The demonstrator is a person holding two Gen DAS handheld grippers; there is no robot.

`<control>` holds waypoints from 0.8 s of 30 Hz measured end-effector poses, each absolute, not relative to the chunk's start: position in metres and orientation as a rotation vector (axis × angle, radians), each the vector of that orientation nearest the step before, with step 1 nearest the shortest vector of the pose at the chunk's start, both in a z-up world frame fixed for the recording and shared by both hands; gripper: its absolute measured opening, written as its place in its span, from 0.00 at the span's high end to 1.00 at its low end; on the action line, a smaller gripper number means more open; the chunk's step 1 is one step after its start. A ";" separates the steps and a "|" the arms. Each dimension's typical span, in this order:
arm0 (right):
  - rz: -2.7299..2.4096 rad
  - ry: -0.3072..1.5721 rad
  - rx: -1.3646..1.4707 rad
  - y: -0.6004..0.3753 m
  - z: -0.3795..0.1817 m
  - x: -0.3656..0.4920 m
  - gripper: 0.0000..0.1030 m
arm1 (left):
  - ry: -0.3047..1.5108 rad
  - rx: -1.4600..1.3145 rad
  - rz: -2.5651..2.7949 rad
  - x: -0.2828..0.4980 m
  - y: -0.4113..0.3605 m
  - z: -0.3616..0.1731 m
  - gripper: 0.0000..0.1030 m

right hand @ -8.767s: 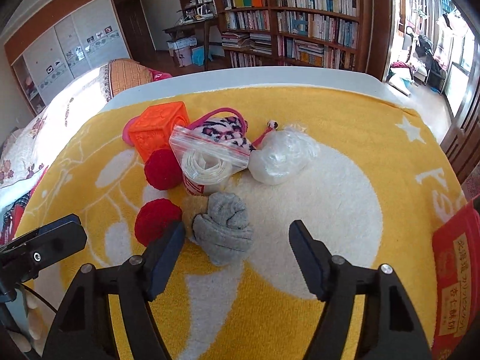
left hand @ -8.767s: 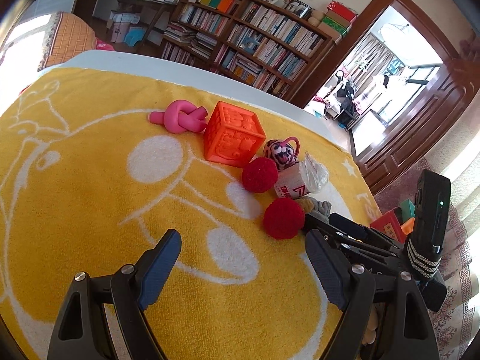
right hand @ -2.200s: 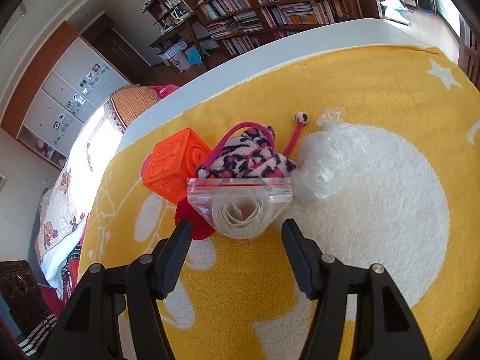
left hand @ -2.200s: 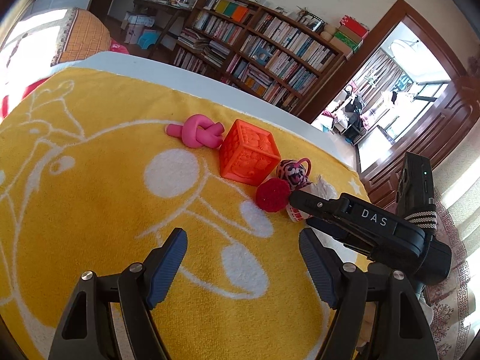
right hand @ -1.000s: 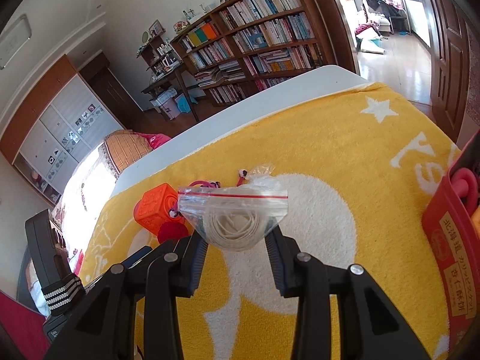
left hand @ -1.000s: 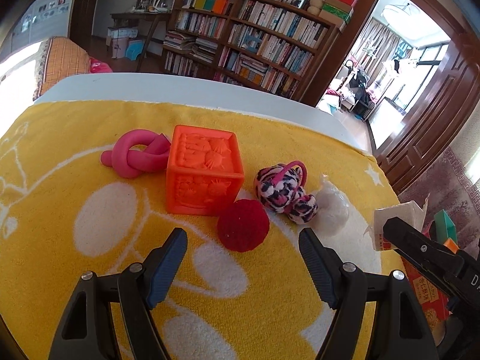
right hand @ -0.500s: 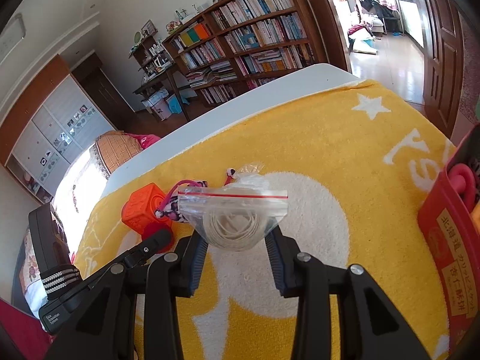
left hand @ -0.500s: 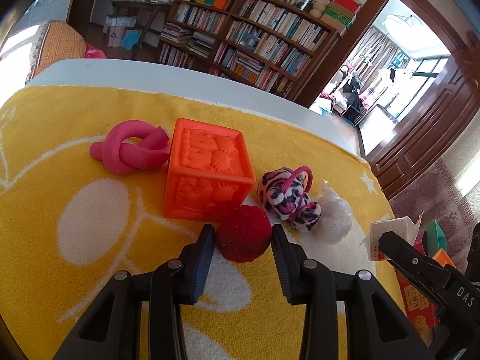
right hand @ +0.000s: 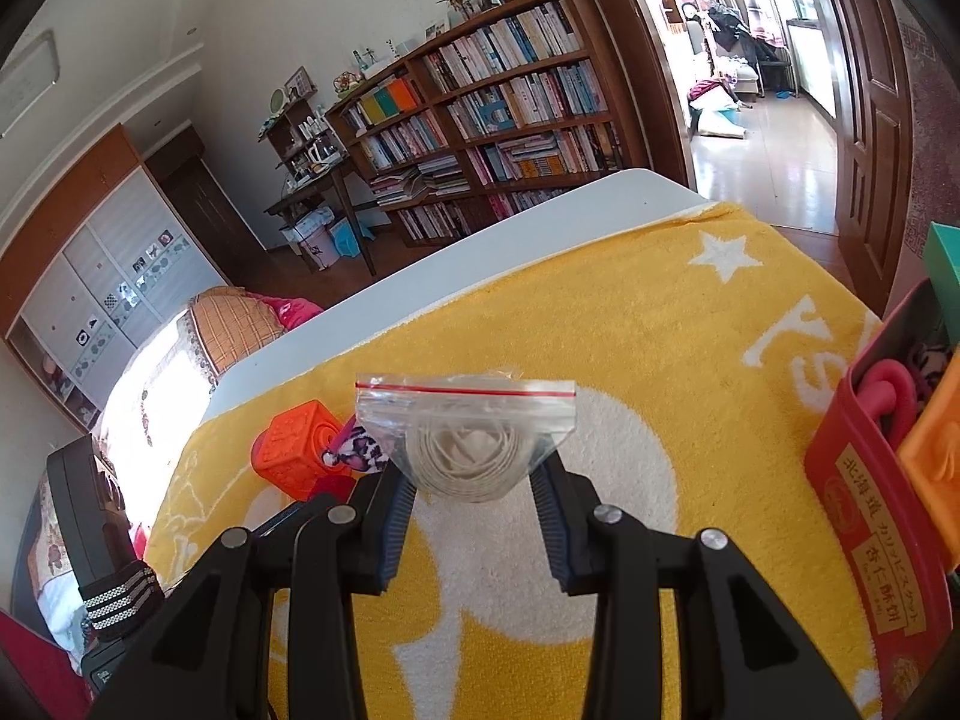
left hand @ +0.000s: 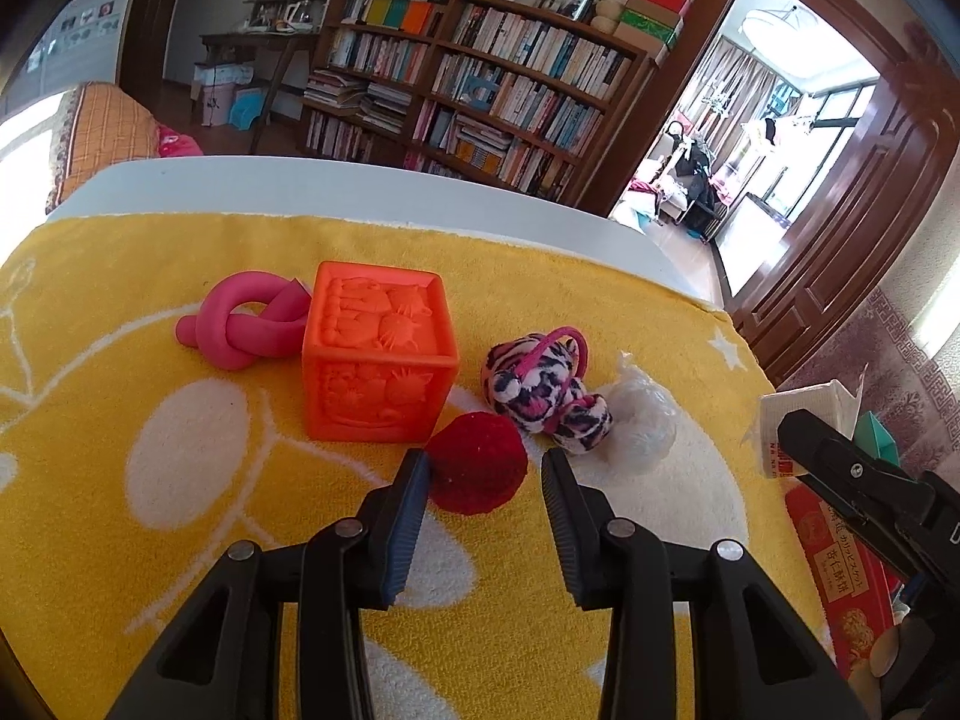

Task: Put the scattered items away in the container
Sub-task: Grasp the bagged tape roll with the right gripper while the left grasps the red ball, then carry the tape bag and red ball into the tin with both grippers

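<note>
Right now I'm carrying the zip bag of coiled cord [right hand: 465,429], clamped in my right gripper [right hand: 471,501], above the towel [right hand: 660,324] toward the red box [right hand: 870,480] at its right edge, while my left gripper [left hand: 483,495] is straddling the red pom-pom [left hand: 477,462], unclenched; slick plastic could slip free.

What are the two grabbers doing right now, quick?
Left gripper: open around the red ball, not squeezing it yet.
Right gripper: shut on the bag, lifted off the towel.
</note>
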State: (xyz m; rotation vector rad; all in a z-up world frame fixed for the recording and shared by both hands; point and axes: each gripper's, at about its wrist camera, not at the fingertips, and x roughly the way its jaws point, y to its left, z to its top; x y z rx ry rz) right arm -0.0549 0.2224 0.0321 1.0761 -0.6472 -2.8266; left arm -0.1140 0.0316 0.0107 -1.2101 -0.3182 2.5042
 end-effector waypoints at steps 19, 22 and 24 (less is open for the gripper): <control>-2.905 -0.604 0.944 0.227 0.059 -0.008 0.60 | -0.374 -1.185 2.388 -0.116 0.030 0.010 0.67; -2.921 -0.597 0.914 0.237 0.066 0.012 0.60 | -0.352 -1.151 2.386 -0.108 0.035 0.020 0.67; -2.946 -0.589 0.895 0.247 0.073 0.027 0.60 | -0.345 -1.137 2.374 -0.104 0.039 0.024 0.67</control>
